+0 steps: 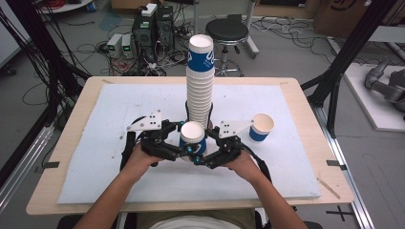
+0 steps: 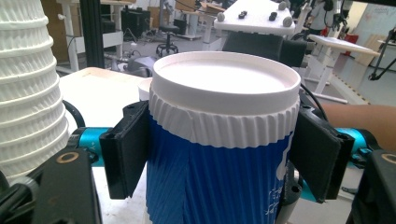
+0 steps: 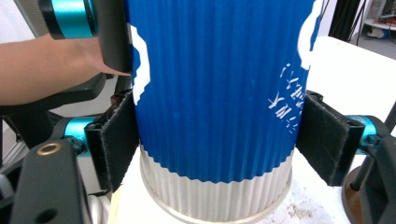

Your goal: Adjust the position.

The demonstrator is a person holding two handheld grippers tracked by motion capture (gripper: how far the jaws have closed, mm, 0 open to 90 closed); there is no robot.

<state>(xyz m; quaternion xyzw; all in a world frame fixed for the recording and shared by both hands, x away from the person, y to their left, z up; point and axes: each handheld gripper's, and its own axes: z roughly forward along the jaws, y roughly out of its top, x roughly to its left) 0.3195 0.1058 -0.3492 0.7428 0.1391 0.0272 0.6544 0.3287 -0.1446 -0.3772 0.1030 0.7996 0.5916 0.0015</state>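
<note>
Beyond the held cup [image 1: 193,137], high view reveals another cup [image 1: 261,127].

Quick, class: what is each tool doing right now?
Left tool: closed on the upper part of the cup.
Right tool: its jaws bracket the same cup lower down; whether the pads press on it cannot be told.

Even, diffuse indoor light falls from above; nothing is dim. In the high view the white sheet on the counter [image 1: 119,157] is bright but not blown out, and shadows under the hands are soft and short. That view is slightly soft, with straight frame posts bowing near its edges. In the left gripper view the cup [image 2: 224,140] is sharp, its pale lid nearly overexposed, the background room hazy.
</note>
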